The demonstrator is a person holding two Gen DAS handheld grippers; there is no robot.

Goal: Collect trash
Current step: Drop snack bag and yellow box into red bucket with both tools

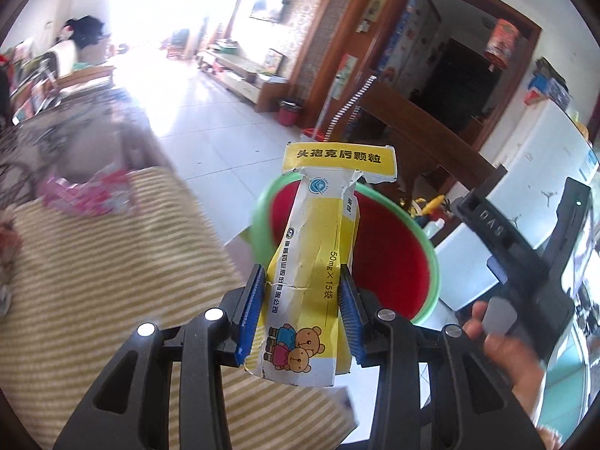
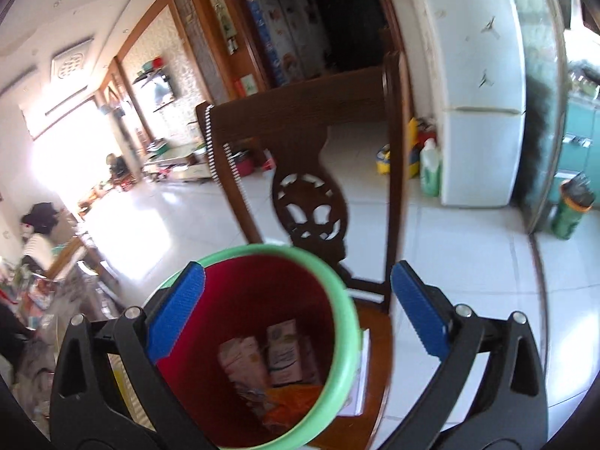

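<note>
My left gripper [image 1: 303, 281] is shut on a crumpled yellow and white medicine box [image 1: 318, 247] with cartoon bears, held upright in front of a red bin with a green rim [image 1: 390, 258]. My right gripper [image 2: 296, 292] is open and empty, hovering just above the same bin [image 2: 339, 292], its left finger [image 2: 176, 311] inside the rim. Inside the bin lie small pink-white cartons [image 2: 262, 356] and an orange wrapper [image 2: 292, 397]. The right gripper also shows in the left wrist view [image 1: 525, 258], held by a hand.
A table with a striped yellow cloth [image 1: 93, 281] is on the left, with pink packets [image 1: 86, 191] on it. The bin stands on a dark wooden chair [image 2: 311, 172]. A white fridge [image 2: 480, 112], bottles [image 2: 429, 168] and tiled floor lie beyond.
</note>
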